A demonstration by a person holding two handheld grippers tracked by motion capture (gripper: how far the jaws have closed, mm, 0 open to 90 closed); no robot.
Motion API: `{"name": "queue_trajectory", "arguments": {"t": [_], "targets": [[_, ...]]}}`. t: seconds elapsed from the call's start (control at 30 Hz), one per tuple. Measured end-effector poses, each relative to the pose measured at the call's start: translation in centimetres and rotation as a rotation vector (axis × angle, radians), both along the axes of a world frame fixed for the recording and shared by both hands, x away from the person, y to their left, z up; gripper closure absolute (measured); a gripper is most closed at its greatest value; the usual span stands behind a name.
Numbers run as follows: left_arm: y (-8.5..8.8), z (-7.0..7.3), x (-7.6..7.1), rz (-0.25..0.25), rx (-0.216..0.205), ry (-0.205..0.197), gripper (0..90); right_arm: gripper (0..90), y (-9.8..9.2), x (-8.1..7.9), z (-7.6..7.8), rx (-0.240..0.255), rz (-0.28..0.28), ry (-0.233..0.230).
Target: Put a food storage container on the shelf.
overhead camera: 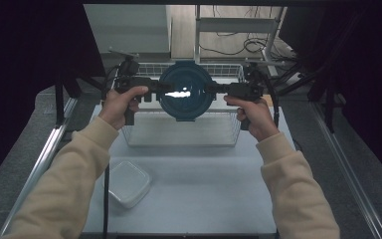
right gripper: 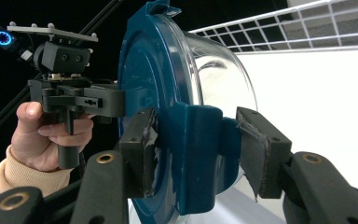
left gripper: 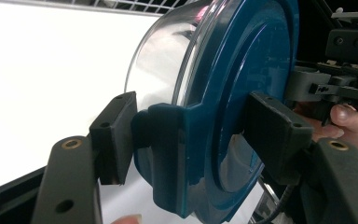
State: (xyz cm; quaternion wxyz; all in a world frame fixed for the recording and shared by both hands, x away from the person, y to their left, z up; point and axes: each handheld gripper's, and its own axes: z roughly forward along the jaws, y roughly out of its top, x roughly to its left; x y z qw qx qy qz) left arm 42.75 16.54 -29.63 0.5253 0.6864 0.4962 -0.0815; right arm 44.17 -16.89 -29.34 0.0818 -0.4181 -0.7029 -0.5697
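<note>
- a round container (overhead camera: 186, 92) with a dark blue lid (overhead camera: 186, 107) and a clear bowl body (left gripper: 165, 51) hangs in the air between the two grippers, above the wire basket (overhead camera: 229, 130) on the table (overhead camera: 204, 184).
- left gripper (overhead camera: 165, 89) – clenched on the container's left edge; in the left gripper view one black pad sits on the lid's face and the other against a blue latch tab (left gripper: 165, 149) that folds over the rim.
- right gripper (overhead camera: 214, 88) – clenched on the opposite edge; in the right gripper view its pads (right gripper: 140, 149) squeeze a latch tab (right gripper: 198, 154) from both sides, lid face on one side and bowl side on the other.
- the lid faces up toward the high view, with a bright glare across its middle.
- each gripper is held by a hand in a cream sleeve (overhead camera: 79, 164).
- a clear square container (overhead camera: 127, 183) lies on the table near the left forearm – well apart from the held one.
</note>
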Motion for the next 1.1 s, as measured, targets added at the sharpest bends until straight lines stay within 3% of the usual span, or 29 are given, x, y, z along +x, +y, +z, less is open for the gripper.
{"name": "queue_trajectory", "arguments": {"t": [0.2, 0.4, 0.57, 0.8, 1.1], "targets": [[0.3, -0.2, 1.7, -0.006, 0.003, 0.0, 36.0, 49.9, 0.3, 1.8, 0.1, -0.012, 0.004, 0.02], [0.9, -1.1, 3.1, -0.01, 0.002, 0.031, 36.2, 49.9, 0.7, 3.3, -0.6, -0.015, 0.006, 0.049], [1.3, -1.4, 3.9, 0.012, -0.03, 0.046, 36.7, 50.0, 1.0, 4.3, -1.0, 0.002, 0.001, 0.065], [1.2, -2.1, 5.3, 0.071, -0.09, 0.105, 36.3, 48.0, 1.2, 5.7, -1.2, 0.008, -0.033, 0.173], [0.7, -2.8, 6.8, 0.112, -0.097, 0.154, 35.2, 44.6, 0.8, 7.5, -2.5, 0.047, -0.057, 0.288]]}}
